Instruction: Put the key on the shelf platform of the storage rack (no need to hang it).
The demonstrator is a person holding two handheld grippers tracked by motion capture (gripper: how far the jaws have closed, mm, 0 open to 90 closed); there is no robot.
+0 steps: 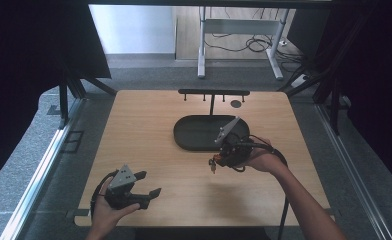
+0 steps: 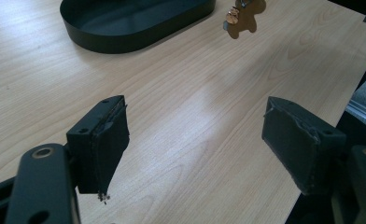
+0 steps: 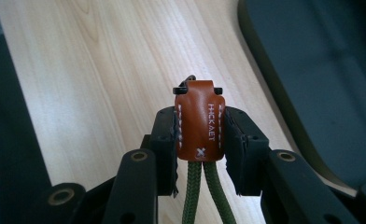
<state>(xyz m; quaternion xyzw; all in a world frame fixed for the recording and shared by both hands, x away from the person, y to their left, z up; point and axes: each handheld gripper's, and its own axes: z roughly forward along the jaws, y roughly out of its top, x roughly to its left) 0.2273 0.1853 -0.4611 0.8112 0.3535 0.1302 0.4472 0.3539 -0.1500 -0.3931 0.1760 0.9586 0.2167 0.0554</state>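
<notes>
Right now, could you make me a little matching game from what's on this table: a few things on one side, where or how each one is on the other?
Things:
1. left gripper
2. right gripper
3. dark oval tray
4. brown leather tag

States:
A. lies on the wooden table
B. pinched between two jaws
C. jaws wide apart, nothing between them
D. clamped on something

Pairs: 1-C, 2-D, 3-A, 4-B

The brown leather tab [image 3: 199, 125] had white letters stamped down its side, next to a row of white stitches. The letters looked like "HICKAET", but they were small and hard to be sure of. A little white cross was sewn at its bottom end. No other words or numbers could be read.
</notes>
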